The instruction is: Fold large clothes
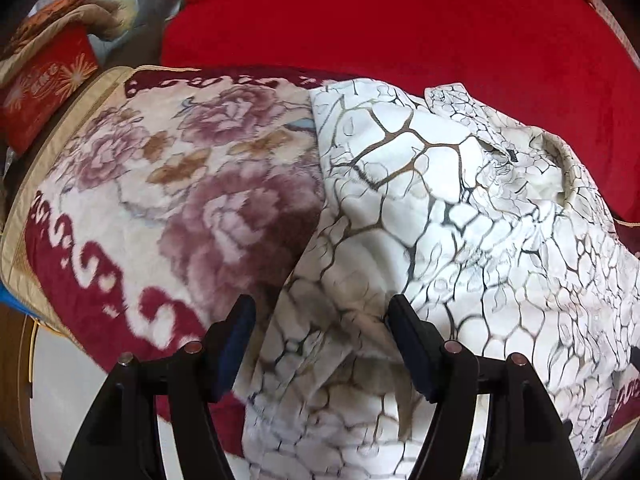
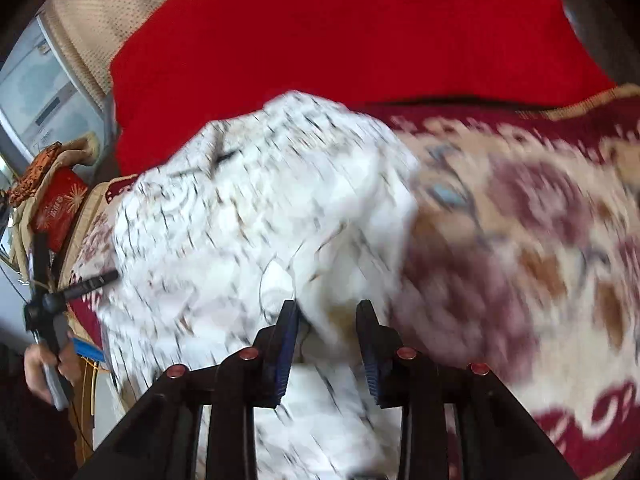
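A white garment with a dark and gold crackle pattern (image 1: pixel 440 200) lies crumpled on a floral plush blanket (image 1: pixel 168 184). My left gripper (image 1: pixel 320 312) is open, its jaws wide apart on either side of the garment's near fold. In the right wrist view the same garment (image 2: pixel 240 220) is blurred by motion. My right gripper (image 2: pixel 328 312) is open, with a white fold of the garment lying between its jaws. The left gripper and the hand holding it show at the far left of the right wrist view (image 2: pixel 52 304).
A bright red cover (image 1: pixel 400 20) lies behind the blanket. A red and gold cushion (image 1: pixel 44 80) sits at the back left. The blanket's edge drops to a pale floor (image 1: pixel 64 380) at the near left. A window (image 2: pixel 44 92) is at the left.
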A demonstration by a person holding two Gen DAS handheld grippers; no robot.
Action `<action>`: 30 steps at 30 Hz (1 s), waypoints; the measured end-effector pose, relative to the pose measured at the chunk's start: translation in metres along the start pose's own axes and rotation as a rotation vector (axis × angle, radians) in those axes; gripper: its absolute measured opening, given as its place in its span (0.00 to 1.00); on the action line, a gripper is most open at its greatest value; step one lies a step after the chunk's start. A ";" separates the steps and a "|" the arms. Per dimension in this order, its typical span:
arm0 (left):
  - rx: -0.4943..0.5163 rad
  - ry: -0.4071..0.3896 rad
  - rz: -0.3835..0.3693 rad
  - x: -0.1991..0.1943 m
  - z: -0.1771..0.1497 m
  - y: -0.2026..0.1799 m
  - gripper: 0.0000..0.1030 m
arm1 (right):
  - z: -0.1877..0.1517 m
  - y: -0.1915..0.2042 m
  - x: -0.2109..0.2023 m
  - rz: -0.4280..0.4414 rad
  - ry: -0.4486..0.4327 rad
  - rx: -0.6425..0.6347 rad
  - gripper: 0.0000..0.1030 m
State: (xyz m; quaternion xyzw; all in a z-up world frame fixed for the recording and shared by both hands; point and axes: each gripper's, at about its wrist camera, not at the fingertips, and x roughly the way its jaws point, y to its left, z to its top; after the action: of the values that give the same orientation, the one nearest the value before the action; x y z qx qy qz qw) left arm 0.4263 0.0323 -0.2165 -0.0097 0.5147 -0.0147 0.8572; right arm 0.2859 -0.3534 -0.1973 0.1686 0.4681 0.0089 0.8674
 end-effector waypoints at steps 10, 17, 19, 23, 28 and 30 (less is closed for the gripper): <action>0.025 -0.024 0.026 -0.017 -0.013 -0.004 0.69 | 0.014 0.005 -0.029 0.110 -0.261 0.100 0.70; 0.012 0.050 0.026 0.009 -0.014 0.002 0.72 | 0.002 -0.015 0.048 0.012 -0.015 0.202 0.67; 0.031 0.035 0.037 0.003 -0.013 0.000 0.71 | 0.004 -0.016 0.033 -0.005 -0.041 0.201 0.67; 0.044 -0.039 0.048 -0.019 -0.002 -0.007 0.71 | 0.015 -0.002 -0.022 -0.081 -0.244 0.118 0.67; 0.079 -0.145 0.006 -0.040 0.010 -0.033 0.72 | 0.022 0.030 -0.052 -0.013 -0.402 0.027 0.67; 0.125 -0.126 0.007 -0.030 0.013 -0.048 0.72 | 0.023 0.051 -0.033 -0.028 -0.375 -0.048 0.60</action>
State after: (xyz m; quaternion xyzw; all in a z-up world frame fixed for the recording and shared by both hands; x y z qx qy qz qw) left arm 0.4233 -0.0151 -0.1827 0.0446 0.4578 -0.0429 0.8869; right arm 0.2933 -0.3175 -0.1430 0.1399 0.3001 -0.0235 0.9433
